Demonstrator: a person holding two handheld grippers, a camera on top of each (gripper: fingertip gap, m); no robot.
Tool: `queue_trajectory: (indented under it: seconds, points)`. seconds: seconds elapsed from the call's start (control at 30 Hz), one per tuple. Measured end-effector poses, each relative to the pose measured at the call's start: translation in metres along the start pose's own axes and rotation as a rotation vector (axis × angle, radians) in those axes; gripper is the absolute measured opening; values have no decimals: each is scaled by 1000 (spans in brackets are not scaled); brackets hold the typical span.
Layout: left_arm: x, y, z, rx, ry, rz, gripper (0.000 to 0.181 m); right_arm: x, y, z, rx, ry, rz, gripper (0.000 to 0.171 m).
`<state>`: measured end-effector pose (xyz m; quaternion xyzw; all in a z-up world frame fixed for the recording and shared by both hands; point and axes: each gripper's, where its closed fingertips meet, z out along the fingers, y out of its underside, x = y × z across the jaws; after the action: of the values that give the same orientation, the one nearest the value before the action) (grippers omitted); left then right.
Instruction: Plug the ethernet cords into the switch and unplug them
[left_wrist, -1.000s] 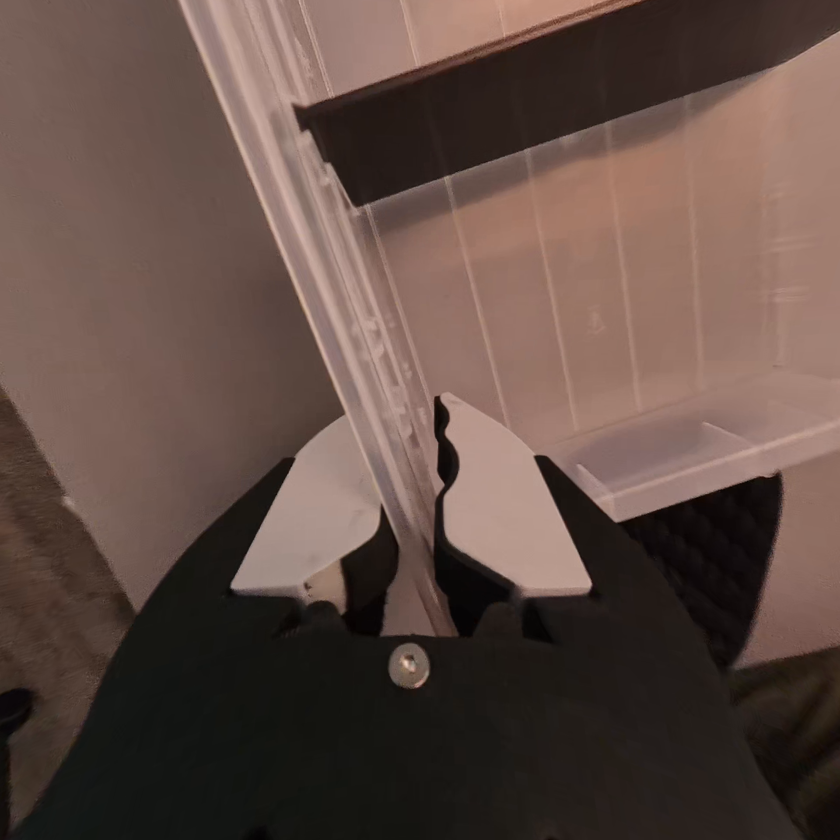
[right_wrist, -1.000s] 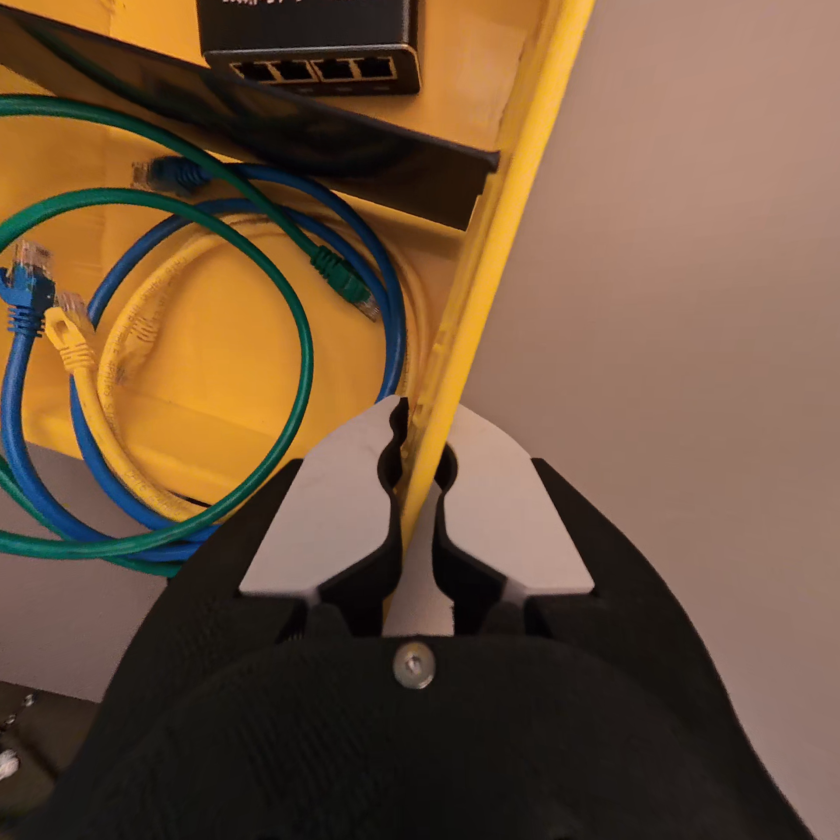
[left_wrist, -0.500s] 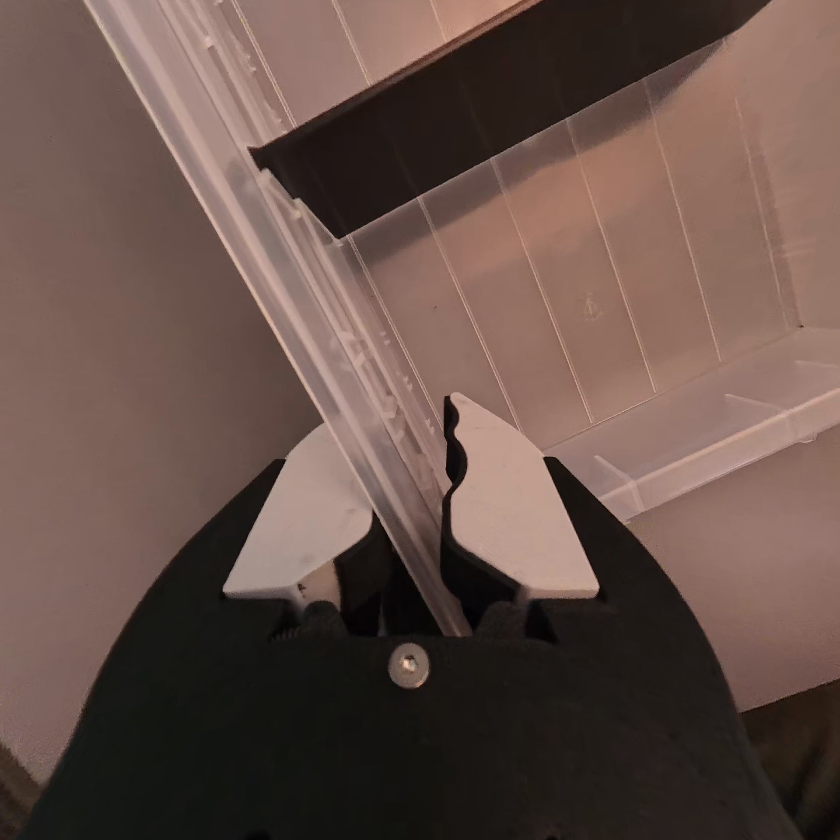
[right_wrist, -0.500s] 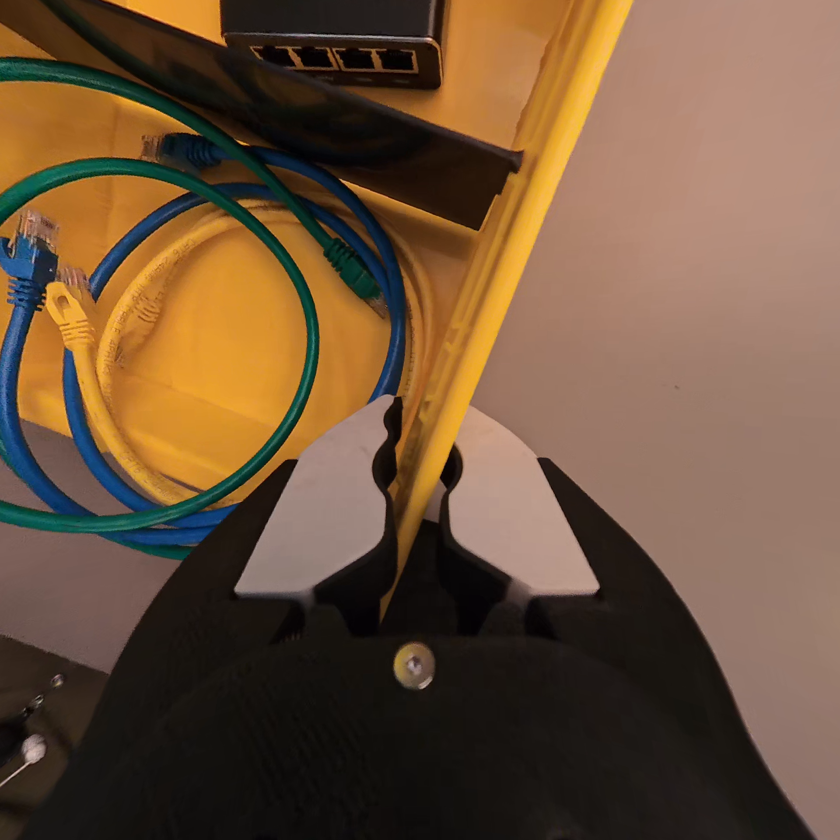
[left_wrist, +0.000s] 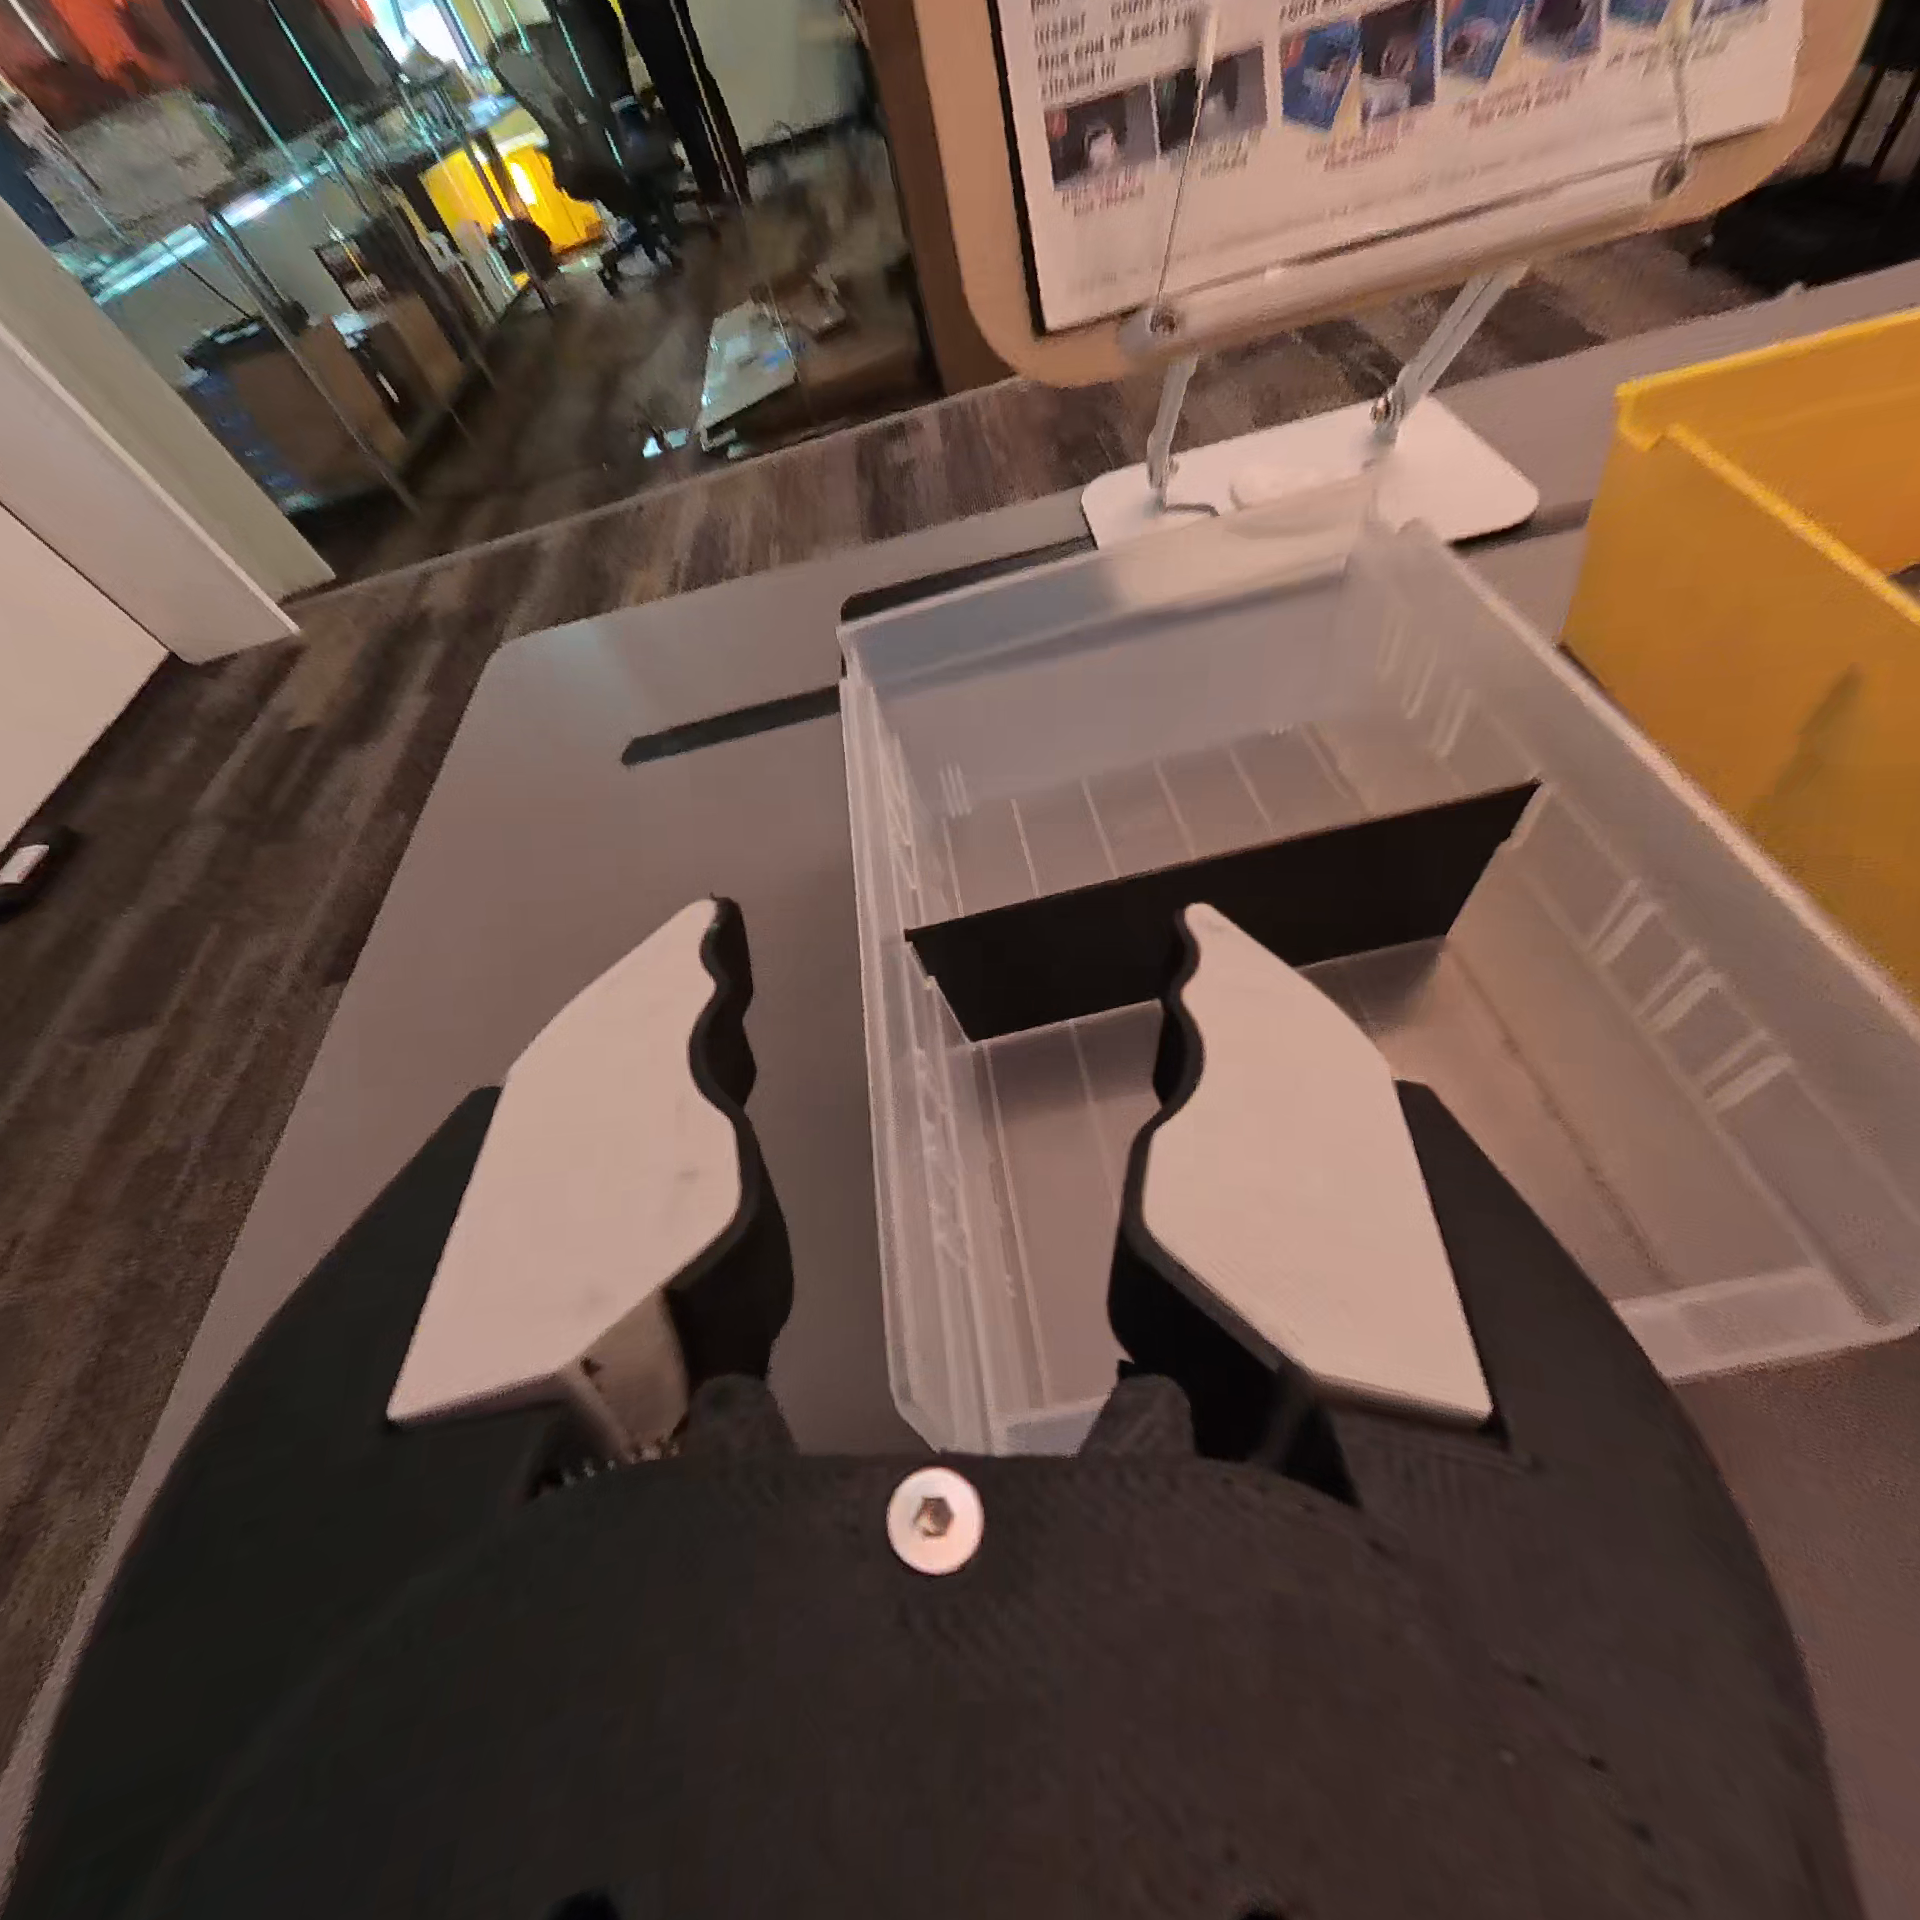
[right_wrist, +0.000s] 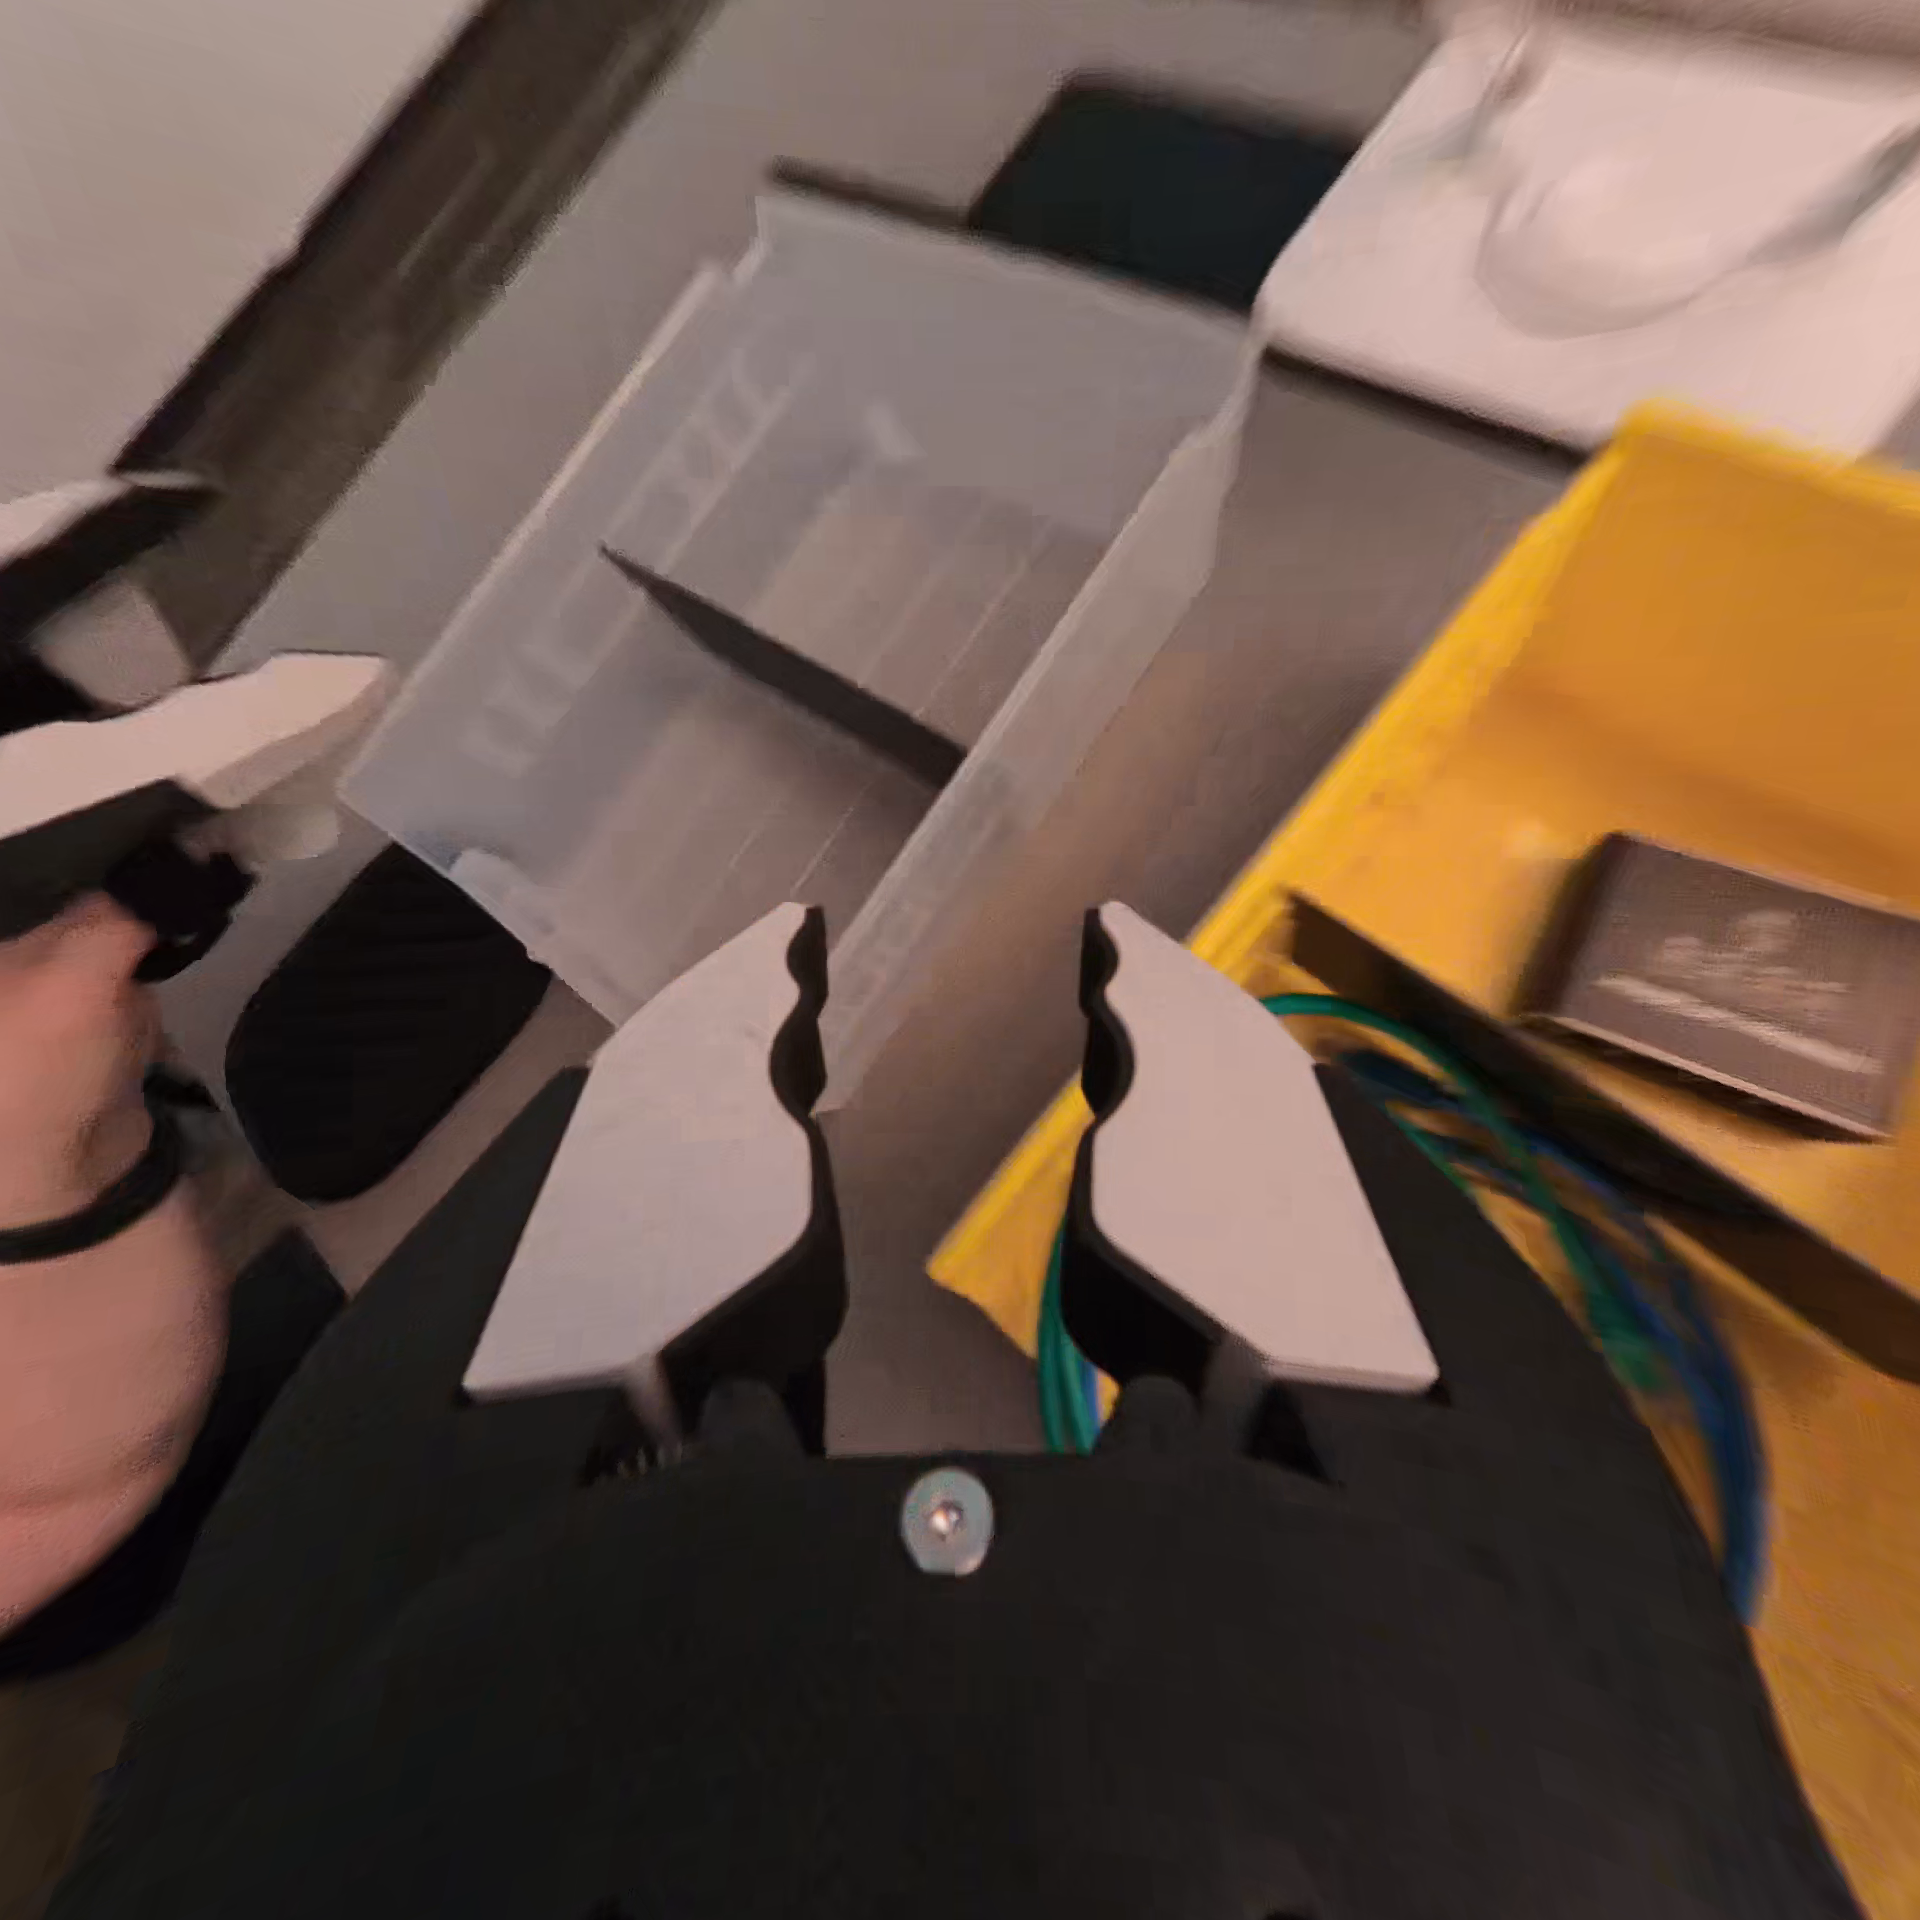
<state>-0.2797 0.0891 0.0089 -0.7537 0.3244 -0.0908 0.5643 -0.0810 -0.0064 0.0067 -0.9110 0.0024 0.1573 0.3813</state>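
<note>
I am seeing a clear bin (left_wrist: 1683, 1049) sitting on the grey table (left_wrist: 582, 831), a black divider (left_wrist: 1226, 914) crossing it; a yellow bin (left_wrist: 1756, 665) standing just beside; a poster stand (left_wrist: 1309, 488) behind.

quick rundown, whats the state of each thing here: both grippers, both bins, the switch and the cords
left gripper: open, holding nothing, above the clear bin's left wall
right gripper: open, holding nothing, above the gap between the bins
clear bin: upright on the table, empty but for a black divider
yellow bin: upright on the table, holds switch and cords
switch: in the yellow bin beyond its divider, ports hidden
ethernet cords: loose in the yellow bin
</note>
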Motion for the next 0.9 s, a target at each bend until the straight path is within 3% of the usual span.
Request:
queue_trajectory:
  seconds: [0.03, 0.17, 0.33, 0.63, 0.9]
  points:
    - [2, -5, -4, 13, -13, 1, 80, -3, 7, 22, -77, 18, 12, 50]
    - [11, -14, -15, 48, -24, 15, 80, -9, 25, 78, -249, 82, 64, 52]
    - [10, -19, -23, 58, -20, -8, 80, -14, 42, 109, -394, 107, 163, 52]
    - [1, -19, -44, 66, -12, -59, 80, -11, 76, 142, -545, 82, 365, 31]
    - [0, -38, -96, 146, 29, -125, 84, -7, 74, 139, -549, 123, 319, 9]
